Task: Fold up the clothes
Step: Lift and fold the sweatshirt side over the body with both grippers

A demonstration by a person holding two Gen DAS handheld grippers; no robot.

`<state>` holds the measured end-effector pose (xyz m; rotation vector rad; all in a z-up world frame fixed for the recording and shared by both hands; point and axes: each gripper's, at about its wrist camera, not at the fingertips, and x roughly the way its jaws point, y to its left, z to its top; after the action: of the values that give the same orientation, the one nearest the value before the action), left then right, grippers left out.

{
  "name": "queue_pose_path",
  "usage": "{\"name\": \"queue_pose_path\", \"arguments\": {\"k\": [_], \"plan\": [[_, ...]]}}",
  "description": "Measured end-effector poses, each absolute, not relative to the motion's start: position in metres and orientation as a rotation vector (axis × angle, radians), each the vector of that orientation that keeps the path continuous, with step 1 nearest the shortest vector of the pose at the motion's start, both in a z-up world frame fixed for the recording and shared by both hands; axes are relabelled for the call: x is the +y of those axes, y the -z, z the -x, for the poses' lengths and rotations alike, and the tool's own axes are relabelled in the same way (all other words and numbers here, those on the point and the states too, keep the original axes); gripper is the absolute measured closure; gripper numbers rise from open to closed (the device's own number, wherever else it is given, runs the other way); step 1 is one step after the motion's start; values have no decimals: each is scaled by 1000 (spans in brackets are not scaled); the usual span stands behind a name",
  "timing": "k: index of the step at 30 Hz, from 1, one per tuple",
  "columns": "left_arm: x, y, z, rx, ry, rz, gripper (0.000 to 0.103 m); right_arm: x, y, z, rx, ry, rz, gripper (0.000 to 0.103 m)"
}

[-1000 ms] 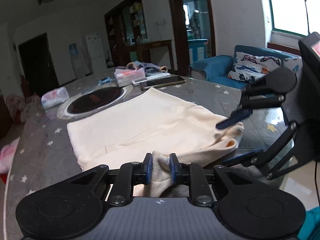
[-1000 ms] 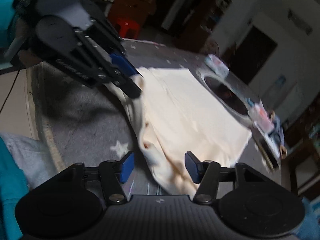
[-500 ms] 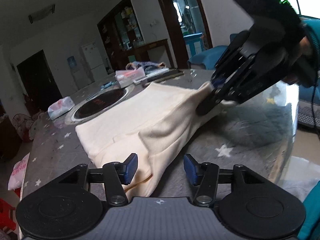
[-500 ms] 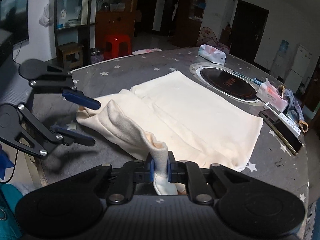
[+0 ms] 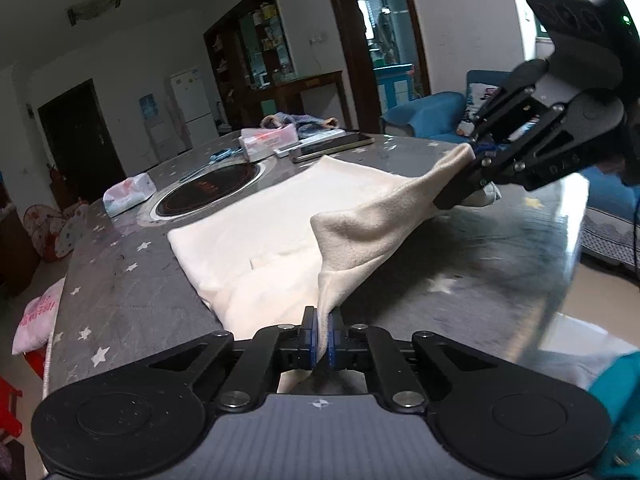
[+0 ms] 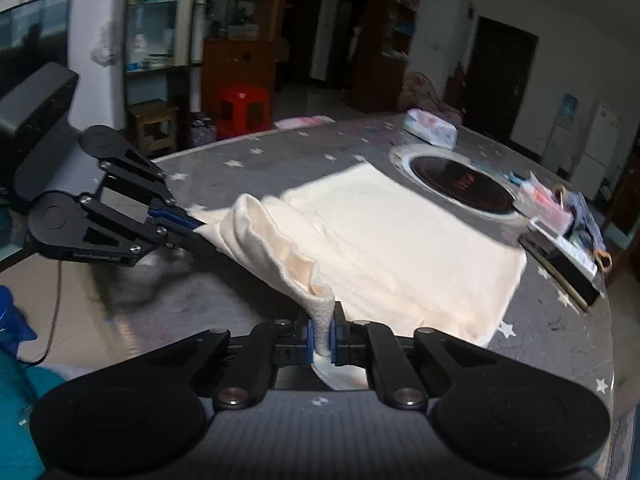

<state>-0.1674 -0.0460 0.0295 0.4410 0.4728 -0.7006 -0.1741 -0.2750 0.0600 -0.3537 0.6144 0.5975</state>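
Observation:
A cream garment (image 5: 256, 240) lies flat on the grey star-patterned table (image 5: 128, 304); it also shows in the right wrist view (image 6: 400, 248). My left gripper (image 5: 323, 340) is shut on one near corner of the garment. My right gripper (image 6: 323, 336) is shut on the other near corner. The near edge is lifted off the table and stretched between the two grippers. The right gripper shows at the right of the left wrist view (image 5: 472, 160), and the left gripper shows at the left of the right wrist view (image 6: 188, 228).
A round inset hob (image 5: 208, 190) sits beyond the garment. A tissue pack (image 5: 128, 192), a pink box (image 5: 268, 144), a phone (image 5: 332, 148) and folded cloth lie at the far side. The table's near edge (image 5: 560, 288) drops to the floor. A red stool (image 6: 242, 110) stands beyond.
My left gripper, open half a second ago, has closed on the garment's near corner. Both grippers have raised the near edge, now stretched between them.

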Motion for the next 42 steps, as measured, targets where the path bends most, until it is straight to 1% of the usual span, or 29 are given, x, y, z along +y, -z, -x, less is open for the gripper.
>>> {"name": "queue_pose_path", "arguments": {"k": [8,13,19,24,28,30,31,32,33,35,36,42], "plan": [[-26,-51,221,502,719,-385,97,-273,-86,234,650,-698,345,97],[-30,-63,216,478,715,-377,97,-275,-100,240,660,-696,324,97],[-47,-82,165,428,686,-367,97,-291,-114,197,680,-641,253,97],[-75,-87,93,441,656,-366,97,-306,-117,133,706,-580,216,97],[-100,-67,31,505,612,-352,97,-315,-105,77,735,-514,200,97],[-110,-49,6,559,583,-350,94,-320,-85,48,760,-457,172,96],[-113,-40,-5,591,567,-344,94,-322,-76,36,774,-432,161,92],[-114,-32,-12,614,557,-340,92,-324,-67,26,784,-407,149,90],[-114,-26,-15,629,535,-338,91,-327,-58,21,786,-380,136,89],[-110,-19,-19,637,506,-327,83,-332,-43,12,786,-327,112,88],[-107,-19,-19,630,495,-319,82,-336,-40,13,778,-302,105,88],[-94,-33,-14,611,475,-257,81,-330,-42,39,751,-333,82,88]]}}
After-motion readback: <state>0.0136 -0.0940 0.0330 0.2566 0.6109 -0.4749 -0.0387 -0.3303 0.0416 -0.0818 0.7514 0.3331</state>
